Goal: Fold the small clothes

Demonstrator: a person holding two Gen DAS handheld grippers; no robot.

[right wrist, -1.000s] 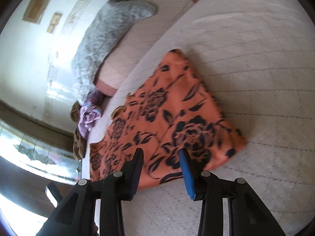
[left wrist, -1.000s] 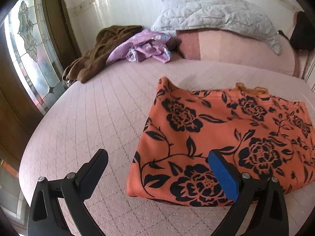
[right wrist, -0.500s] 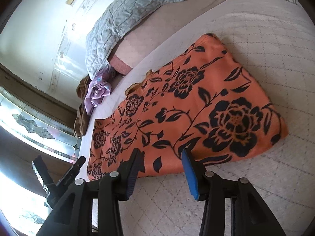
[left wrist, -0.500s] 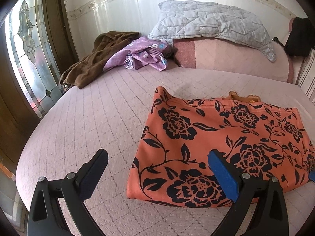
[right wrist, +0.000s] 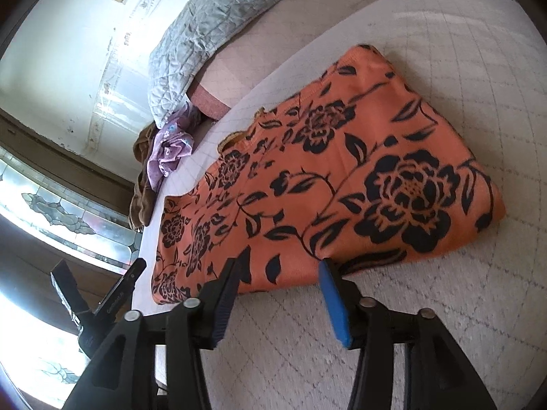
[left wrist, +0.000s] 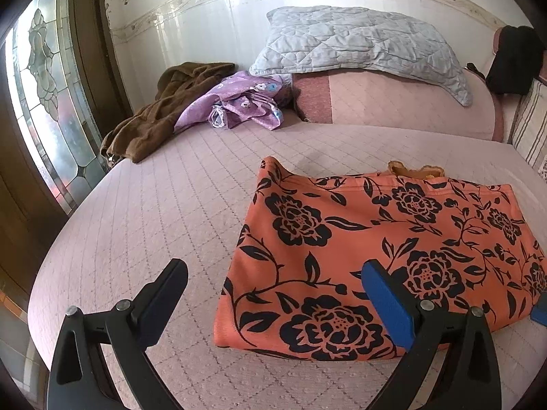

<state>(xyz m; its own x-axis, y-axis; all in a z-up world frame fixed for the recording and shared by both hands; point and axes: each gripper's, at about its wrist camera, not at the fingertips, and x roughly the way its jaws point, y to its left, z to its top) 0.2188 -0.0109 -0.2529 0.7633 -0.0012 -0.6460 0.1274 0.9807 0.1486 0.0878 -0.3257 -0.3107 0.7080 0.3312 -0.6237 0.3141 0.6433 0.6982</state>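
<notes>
The orange cloth [left wrist: 369,256] with black flowers lies flat on the pink bed cover [left wrist: 154,212], over to the right side of the bed. It is folded into a neat, thick rectangle, with a rounded fold along its left side. Its near edge [left wrist: 307,352] runs straight across, just in front of my tongs. At the far edge a small frilly orange bit [left wrist: 415,171] sticks out. In my right view the picture is a little blurry, so I cannot tell how many layers the fold has.

My left tongs [left wrist: 275,299] are wide open and hold nothing. They hang over the near left corner of the cloth. The blue finger [left wrist: 386,304] is over the cloth, and the black finger [left wrist: 164,294] is over bare bed cover. My right tongs [right wrist: 280,294] are open too, but less wide, and they hold nothing. They sit right at the near edge of the cloth, further to the right.

There is lots of bare bed cover to the left of the cloth and behind it. The left edge of the bed [left wrist: 61,239] curves round near a coloured glass window [left wrist: 44,95].

Far back, well apart from the cloth, a brown garment [left wrist: 160,112] and a purple flowery one [left wrist: 239,106] lie in a heap. Beside them is a long pink pillow [left wrist: 393,102] with a grey quilted pillow [left wrist: 359,41] on top of it.
</notes>
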